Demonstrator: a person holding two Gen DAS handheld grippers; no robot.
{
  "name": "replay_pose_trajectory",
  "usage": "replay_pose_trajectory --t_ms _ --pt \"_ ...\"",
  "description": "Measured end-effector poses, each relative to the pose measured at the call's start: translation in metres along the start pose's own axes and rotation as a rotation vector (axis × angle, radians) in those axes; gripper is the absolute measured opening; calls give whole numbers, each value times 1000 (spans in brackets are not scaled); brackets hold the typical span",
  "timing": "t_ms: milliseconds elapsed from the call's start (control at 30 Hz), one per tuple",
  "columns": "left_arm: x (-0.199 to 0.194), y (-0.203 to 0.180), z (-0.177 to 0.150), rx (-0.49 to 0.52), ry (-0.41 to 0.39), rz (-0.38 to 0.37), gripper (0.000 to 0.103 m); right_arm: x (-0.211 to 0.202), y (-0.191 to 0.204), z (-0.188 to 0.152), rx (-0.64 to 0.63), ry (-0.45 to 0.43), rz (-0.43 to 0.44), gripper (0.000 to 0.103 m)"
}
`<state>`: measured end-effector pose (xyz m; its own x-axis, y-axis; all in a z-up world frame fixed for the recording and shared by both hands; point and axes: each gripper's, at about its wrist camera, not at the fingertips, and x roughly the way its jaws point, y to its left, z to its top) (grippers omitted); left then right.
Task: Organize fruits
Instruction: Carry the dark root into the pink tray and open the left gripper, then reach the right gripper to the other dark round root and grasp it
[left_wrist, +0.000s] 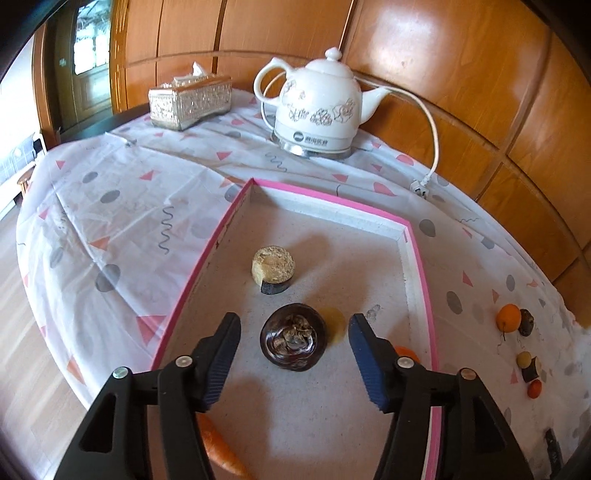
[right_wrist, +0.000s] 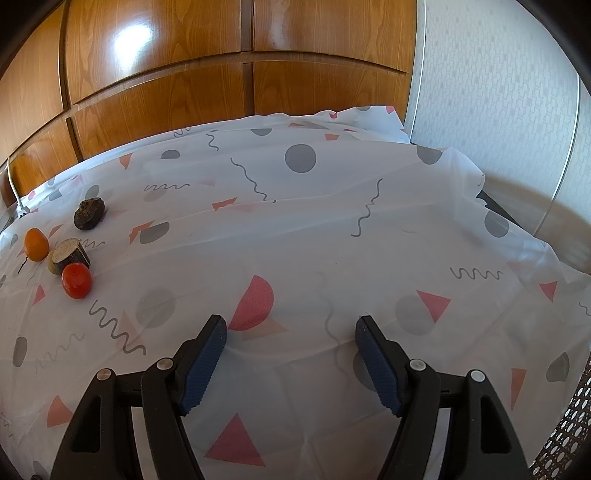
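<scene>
Between your left gripper (left_wrist: 293, 328) jaws, on the grey floor of the pink-rimmed tray (left_wrist: 421, 258), sits the dark brown mangosteen-like fruit (left_wrist: 293, 341); jaws stand roughly half open, pads clear of it on both sides, nothing held. Behind it lies a tan-topped cut fruit piece (left_wrist: 274, 268), a yellowish fruit (left_wrist: 334, 321) just beside on the right, a carrot (left_wrist: 221, 450) partly hidden under the left finger. Risk: pulling back low, a finger could clip the round fruit and roll it into the yellow one or toward the rim. Left gripper tilts steeply down over the tray. Still outside on the tablecloth (right_wrist: 332, 240): orange fruit (right_wrist: 36, 244), red tomato-like fruit (right_wrist: 76, 281), wood-like slice (right_wrist: 70, 254), dark lumpy fruit (right_wrist: 89, 214), clustered close, so grabbing one may knock its neighbour. Your right gripper (right_wrist: 291, 332) hangs angled down over bare cloth, jaws wide, empty, well apart from that cluster. Kettle (left_wrist: 317, 107) and tissue box (left_wrist: 190, 101) sit at the back.
</scene>
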<state>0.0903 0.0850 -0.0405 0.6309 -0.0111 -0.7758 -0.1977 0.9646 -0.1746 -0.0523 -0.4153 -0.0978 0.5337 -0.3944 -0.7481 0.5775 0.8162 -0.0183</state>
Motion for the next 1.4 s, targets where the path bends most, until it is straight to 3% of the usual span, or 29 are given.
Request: replay_pose_trajectory --t_ms 333,600,867,1400 --pt "-33 1 -19 24 -41 -16 72 0 0 1 3 13 1 74" --pt "-45 -3 -32 47 -40 -29 75 1 4 10 32 87 -9 74" --pt "-48 -6 -39 57 -37 -29 81 -3 19 16 5 104 66 74" --pt "-43 -1 -47 53 -7 -22 82 -20 69 50 -85 45 202 74"
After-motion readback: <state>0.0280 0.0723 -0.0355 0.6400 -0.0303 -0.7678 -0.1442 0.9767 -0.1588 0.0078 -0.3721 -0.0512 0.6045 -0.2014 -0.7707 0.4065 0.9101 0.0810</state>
